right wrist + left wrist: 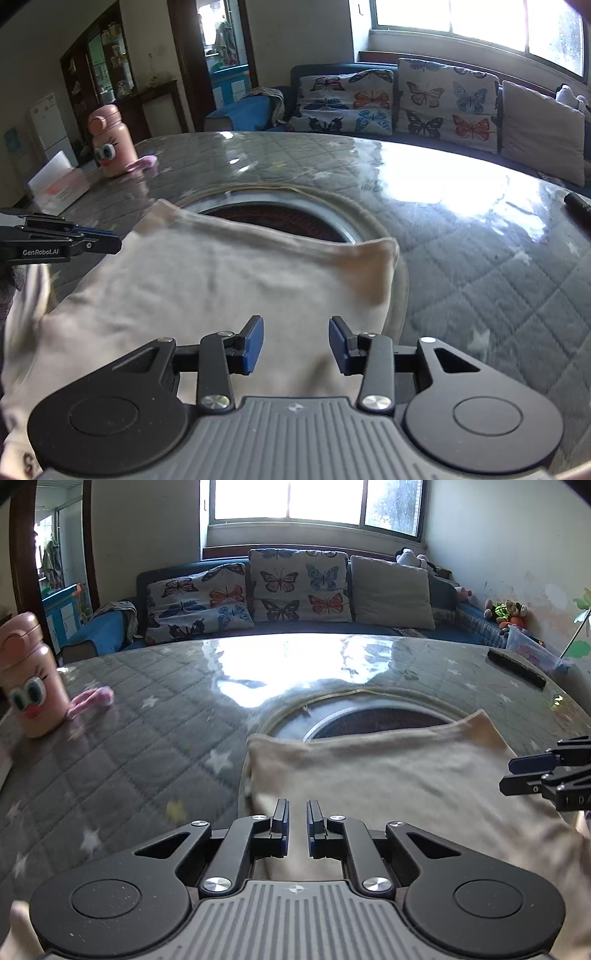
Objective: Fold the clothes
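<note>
Currently, per both wrist views:
Garment: beige cloth (388,775) (229,280) lies flat on the table, far edge overlapping the near rim of the round hole; near part runs under both grippers toward the camera.
Garment far edge: straight fold line, corners rounded; right corner slightly puffed up in the right wrist view.
Left gripper (297,821) (107,242): hangs over the garment's near-left part; jaws almost together, narrow gap between them, nothing visibly in it.
Right gripper (295,343) (517,775): over the garment's near-right part; jaws wide apart, blue pads facing each other, nothing between them.
Contact: can't tell whether either gripper touches the cloth.
Table (129,738) (480,258): grey quilted cover with stars under a glossy sheet, strong window glare on the far side.
Hole (376,720) (280,218): round recess with metal rim at table centre, dark reddish inside, partly covered by the garment.
Bottle (27,679) (110,142): pink, cartoon face, upright at the table's far-left, well apart from the garment.
Pink strap (92,699) (142,164): lies on the table just beside the bottle.
Remote (517,668): dark bar near the table's far-right edge.
Box (59,184): white and pink, at the left table edge.
Sofa (295,590) (406,103): behind the table, butterfly cushions, below the window.
</note>
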Demonstrator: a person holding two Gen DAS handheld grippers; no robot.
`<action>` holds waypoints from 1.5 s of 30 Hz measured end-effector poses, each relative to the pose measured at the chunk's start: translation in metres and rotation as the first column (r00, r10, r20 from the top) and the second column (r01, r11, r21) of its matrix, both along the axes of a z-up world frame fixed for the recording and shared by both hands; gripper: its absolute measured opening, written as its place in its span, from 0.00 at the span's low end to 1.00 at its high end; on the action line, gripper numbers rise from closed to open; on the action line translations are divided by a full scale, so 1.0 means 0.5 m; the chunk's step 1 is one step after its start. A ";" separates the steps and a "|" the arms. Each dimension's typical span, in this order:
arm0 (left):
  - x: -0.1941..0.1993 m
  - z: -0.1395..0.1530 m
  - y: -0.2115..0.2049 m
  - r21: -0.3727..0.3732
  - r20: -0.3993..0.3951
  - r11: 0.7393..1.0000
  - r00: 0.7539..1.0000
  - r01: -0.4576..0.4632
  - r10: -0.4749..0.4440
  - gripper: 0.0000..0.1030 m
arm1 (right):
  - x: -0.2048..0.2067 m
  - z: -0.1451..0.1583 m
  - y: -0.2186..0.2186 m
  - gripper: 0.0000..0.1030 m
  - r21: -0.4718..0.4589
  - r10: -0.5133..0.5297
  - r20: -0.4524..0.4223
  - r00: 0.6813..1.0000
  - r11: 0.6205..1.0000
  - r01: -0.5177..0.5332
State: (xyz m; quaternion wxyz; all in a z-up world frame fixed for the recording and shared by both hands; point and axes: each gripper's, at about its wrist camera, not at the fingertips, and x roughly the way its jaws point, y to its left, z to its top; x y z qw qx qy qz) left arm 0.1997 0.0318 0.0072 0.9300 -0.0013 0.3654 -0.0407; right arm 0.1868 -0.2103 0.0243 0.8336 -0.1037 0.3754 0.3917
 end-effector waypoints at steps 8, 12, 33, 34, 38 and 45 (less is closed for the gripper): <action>0.078 -0.031 0.033 0.037 -0.010 0.996 0.996 -0.083 0.083 0.11 | 0.076 -0.014 0.011 0.38 0.006 -0.052 0.004 0.999 0.999 0.052; 0.077 -0.033 0.040 0.051 -0.006 0.994 0.995 -0.097 0.098 0.13 | 0.101 -0.014 0.007 0.38 0.033 -0.079 0.000 0.997 0.996 0.079; -0.224 -0.013 -0.148 0.190 0.039 0.961 0.976 0.203 -0.214 0.69 | -0.241 0.036 0.004 0.70 -0.113 0.278 0.095 0.956 0.957 -0.267; -0.240 -0.017 -0.154 0.198 0.039 0.956 0.973 0.215 -0.227 0.70 | -0.260 0.038 0.001 0.73 -0.133 0.299 0.119 0.947 0.950 -0.284; -0.286 -0.021 -0.172 0.225 0.062 0.944 0.963 0.241 -0.261 0.76 | -0.307 0.041 -0.003 0.76 -0.186 0.345 0.143 0.928 0.930 -0.317; -0.337 -0.024 -0.183 0.247 0.077 0.931 0.953 0.268 -0.295 0.76 | -0.322 0.053 -0.026 0.76 -0.207 0.315 0.140 0.939 0.937 -0.283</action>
